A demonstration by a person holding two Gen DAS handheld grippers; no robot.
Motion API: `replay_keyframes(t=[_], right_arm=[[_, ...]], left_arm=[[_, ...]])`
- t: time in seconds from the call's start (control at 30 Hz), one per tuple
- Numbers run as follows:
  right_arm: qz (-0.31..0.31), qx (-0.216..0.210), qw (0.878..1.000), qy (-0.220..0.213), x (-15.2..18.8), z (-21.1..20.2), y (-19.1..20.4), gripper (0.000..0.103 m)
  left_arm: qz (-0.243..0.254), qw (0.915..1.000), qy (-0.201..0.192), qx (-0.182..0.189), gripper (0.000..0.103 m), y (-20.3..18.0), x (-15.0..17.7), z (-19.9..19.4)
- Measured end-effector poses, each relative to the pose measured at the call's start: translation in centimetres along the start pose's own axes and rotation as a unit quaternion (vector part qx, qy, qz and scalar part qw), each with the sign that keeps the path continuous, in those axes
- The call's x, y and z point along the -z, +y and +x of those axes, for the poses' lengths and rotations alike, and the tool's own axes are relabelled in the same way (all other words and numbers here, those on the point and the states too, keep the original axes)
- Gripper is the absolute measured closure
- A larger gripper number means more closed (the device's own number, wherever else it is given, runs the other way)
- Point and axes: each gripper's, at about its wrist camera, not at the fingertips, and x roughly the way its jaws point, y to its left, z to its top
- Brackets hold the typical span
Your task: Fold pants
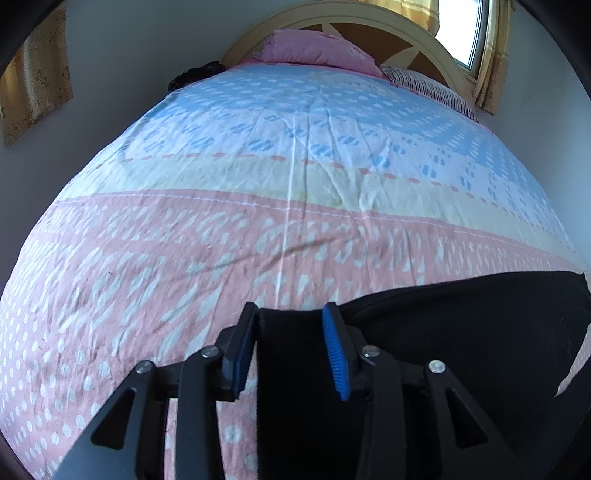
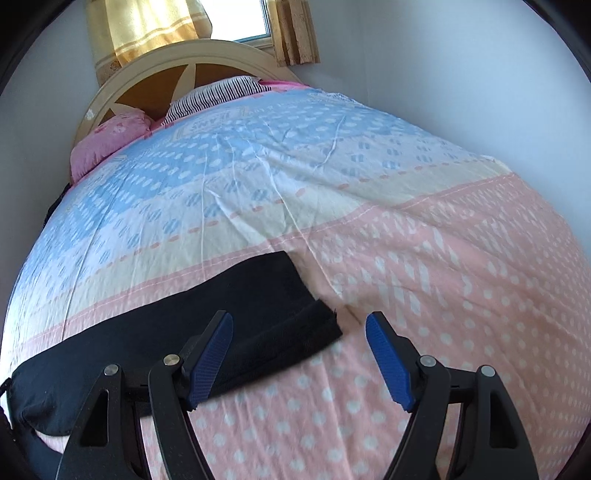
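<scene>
Black pants point(image 2: 166, 343) lying on a bedcover point(image 2: 369, 240) showing pink with white dots, a pale yellow band, then blue-and-white dotted print. Gripper pads point(image 2: 388, 365) showing blue on black frames. Pink pillow point(image 1: 314, 48), a striped one point(image 2: 218, 92) in dark and white, possibly navy. Headboard point(image 2: 162, 59) cream over brown. Curtains point(image 2: 147, 26) looking yellow-gold.

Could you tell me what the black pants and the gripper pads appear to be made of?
Pants: soft matte knit, perhaps fleece, judging by the fuzzy hem edge. Pads: blue ribbed rubber or plastic, judging by fine parallel ridges; which one cannot be told.
</scene>
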Motion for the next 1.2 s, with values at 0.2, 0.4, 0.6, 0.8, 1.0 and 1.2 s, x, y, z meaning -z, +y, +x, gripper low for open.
replay_keyframes(t=[0.2, 0.4, 0.6, 0.8, 1.0, 1.2], right_arm=[[-0.009, -0.005, 0.999, 0.034, -3.0, 4.3, 0.0, 0.027], [0.023, -0.020, 0.998, 0.058, -5.3, 8.5, -0.6, 0.027], [0.028, -0.039, 0.995, 0.090, -5.8, 11.3, 0.1, 0.027], [0.002, -0.063, 0.993, 0.101, -5.4, 11.4, 1.6, 0.066], [-0.018, -0.067, 0.993, 0.094, -5.0, 10.9, 2.0, 0.088], [-0.039, -0.070, 0.995, 0.053, -4.9, 8.3, 2.4, 0.092]], left_arm=[[0.013, 0.9999, 0.009, -0.006, 0.061, -0.5, -0.4, 0.7], [0.030, 0.9994, 0.005, -0.013, 0.061, -1.2, -0.4, 1.1], [0.054, 0.9981, 0.005, -0.028, 0.061, -2.5, -0.9, 2.1], [0.053, 0.9982, 0.001, -0.028, 0.061, -2.3, -0.9, 2.2], [0.052, 0.9981, 0.001, -0.033, 0.061, -2.4, -0.5, 2.1], [0.039, 0.9992, 0.001, -0.013, 0.076, -2.3, -0.4, 1.4]])
